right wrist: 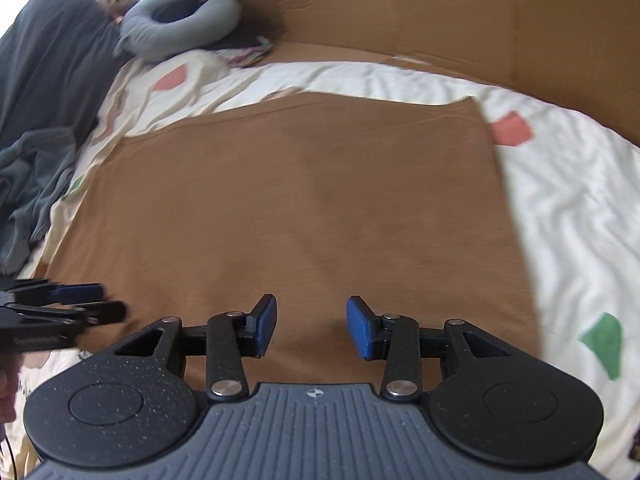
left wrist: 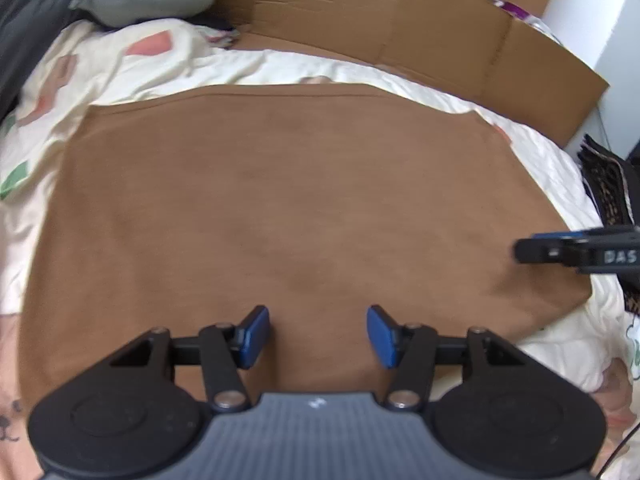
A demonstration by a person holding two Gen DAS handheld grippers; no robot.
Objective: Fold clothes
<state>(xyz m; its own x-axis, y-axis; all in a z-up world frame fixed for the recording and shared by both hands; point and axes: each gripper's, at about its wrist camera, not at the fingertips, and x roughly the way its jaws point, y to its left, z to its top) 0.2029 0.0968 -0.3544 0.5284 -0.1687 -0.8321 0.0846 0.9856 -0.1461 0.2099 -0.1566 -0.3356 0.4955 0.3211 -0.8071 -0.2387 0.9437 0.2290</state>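
A brown garment (left wrist: 280,200) lies spread flat on a cream bed cover (left wrist: 132,68) with pink and green patches. It fills most of both views, and its far edge is straight. My left gripper (left wrist: 317,316) hovers over the near part of the garment, open, with nothing between its blue pads. My right gripper (right wrist: 312,304) also hangs over the near part of the garment (right wrist: 300,200), open and empty. In the left wrist view the right gripper (left wrist: 536,250) pokes in from the right edge. In the right wrist view the left gripper (right wrist: 100,300) reaches in from the left.
A cardboard wall (right wrist: 440,20) runs along the far side of the bed. A grey curved pillow (right wrist: 176,28) and a dark pillow (right wrist: 52,52) lie at the far left, with a crumpled grey-green garment (right wrist: 32,184) below them. A dark patterned cloth (left wrist: 608,176) sits at the right.
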